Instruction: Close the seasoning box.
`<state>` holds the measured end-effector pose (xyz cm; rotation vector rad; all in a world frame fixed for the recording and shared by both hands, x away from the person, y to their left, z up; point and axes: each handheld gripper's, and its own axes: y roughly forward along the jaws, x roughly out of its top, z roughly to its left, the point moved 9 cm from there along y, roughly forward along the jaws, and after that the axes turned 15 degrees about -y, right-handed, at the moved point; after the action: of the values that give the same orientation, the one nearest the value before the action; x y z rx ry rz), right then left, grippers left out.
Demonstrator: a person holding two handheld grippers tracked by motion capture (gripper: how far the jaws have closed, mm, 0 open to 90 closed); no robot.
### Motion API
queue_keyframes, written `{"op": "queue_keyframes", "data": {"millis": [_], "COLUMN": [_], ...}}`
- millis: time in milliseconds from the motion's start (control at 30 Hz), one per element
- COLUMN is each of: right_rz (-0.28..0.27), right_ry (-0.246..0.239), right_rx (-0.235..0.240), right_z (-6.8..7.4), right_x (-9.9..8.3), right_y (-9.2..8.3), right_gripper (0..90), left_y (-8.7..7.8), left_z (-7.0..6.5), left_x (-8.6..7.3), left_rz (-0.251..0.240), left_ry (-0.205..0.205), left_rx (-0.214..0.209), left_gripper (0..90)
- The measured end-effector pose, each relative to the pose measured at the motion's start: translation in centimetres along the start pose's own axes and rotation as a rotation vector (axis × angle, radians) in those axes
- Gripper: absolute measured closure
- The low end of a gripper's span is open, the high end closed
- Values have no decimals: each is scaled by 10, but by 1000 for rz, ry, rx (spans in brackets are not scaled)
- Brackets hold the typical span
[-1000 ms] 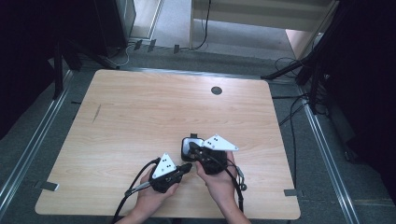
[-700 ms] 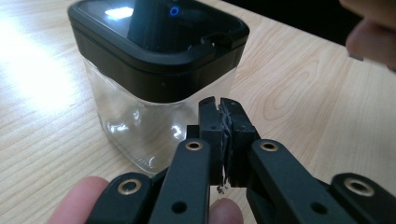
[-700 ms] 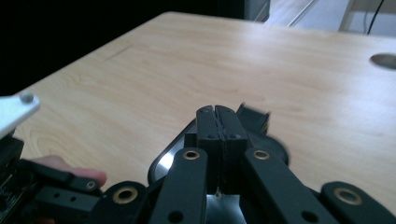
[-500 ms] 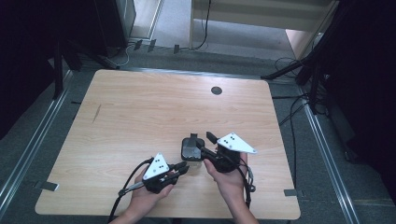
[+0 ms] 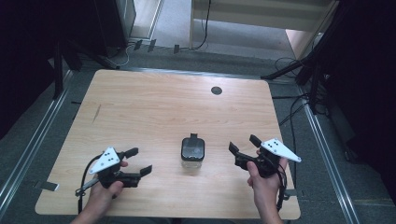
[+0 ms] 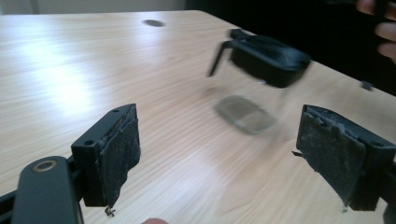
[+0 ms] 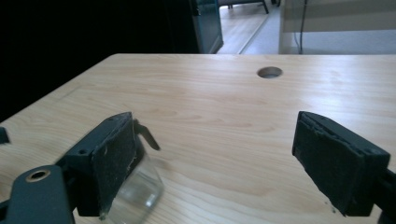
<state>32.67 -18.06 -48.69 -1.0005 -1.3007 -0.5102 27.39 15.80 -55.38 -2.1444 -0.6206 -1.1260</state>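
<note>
Item: one clear container with a black lid and a small black tab at its far side, upright on the light wooden desk, in the near half and roughly centred between the two grippers. Left gripper: held in a hand near the desk's front edge, jaws spread wide, nothing between them, well apart from the container. Right gripper: held in a hand near the front right corner, jaws likewise wide and empty, near the container but not touching. Cable hole: toward the far edge. Open room: the far half and the left side of the desk lie bare to their rounded edges.
</note>
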Motion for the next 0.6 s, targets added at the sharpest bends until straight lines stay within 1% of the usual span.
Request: {"op": "queue_keyframes", "data": {"millis": [33,67,100,133,167,200,233,267,300,333,367,400,433,467,500,533,600], "right_rz": [7,21,26,32,40,47,57,57,63,69,82,85,85,97,105,110,124], "right_ry": [1,4,7,6,11,15,18,18,16,18,21,20,20,30,25,25,25], "right_rx": [-6,-27,-30,-41,-50,-56,-67,-67,-74,-81,-96,-106,-106,-118,-125,-131,-140], "right_z": [-4,-12,-16,-20,-24,-27,-31,-31,-34,-37,-43,-46,-46,-52,-55,-58,-64], "right_x": [-4,-12,-16,-21,-26,-30,-35,-35,-40,-44,-53,-58,-58,-67,-71,-75,-84], "right_y": [-3,-8,-11,-13,-16,-18,-21,-21,-24,-26,-32,-35,-35,-40,-43,-45,-50], "right_gripper": [138,139,139,139,139,139,139,139,139,140,140,140,140,141,141,142,142], "left_y": [-5,-11,-21,-27,-27,-38,-43,-43,-49,-57,-65,-70,-70,-81,-81,-93,-105], "left_z": [7,14,27,34,34,45,51,51,57,66,75,81,81,93,93,104,114], "left_x": [0,1,1,2,2,3,4,4,4,5,6,6,6,5,5,5,6], "left_rz": [-1,-8,-18,-24,-24,-41,-49,-49,-54,-66,-80,-86,-86,-102,-102,-123,-146], "left_ry": [-7,-14,-14,-24,-24,-43,-49,-49,-55,-68,-76,-81,-81,-95,-95,-126,-145], "left_rx": [17,32,69,82,82,109,123,123,141,165,193,211,211,253,253,279,308], "left_gripper": [136,136,136,136,136,136,136,136,136,136,136,136,136,136,137,137,137]}}
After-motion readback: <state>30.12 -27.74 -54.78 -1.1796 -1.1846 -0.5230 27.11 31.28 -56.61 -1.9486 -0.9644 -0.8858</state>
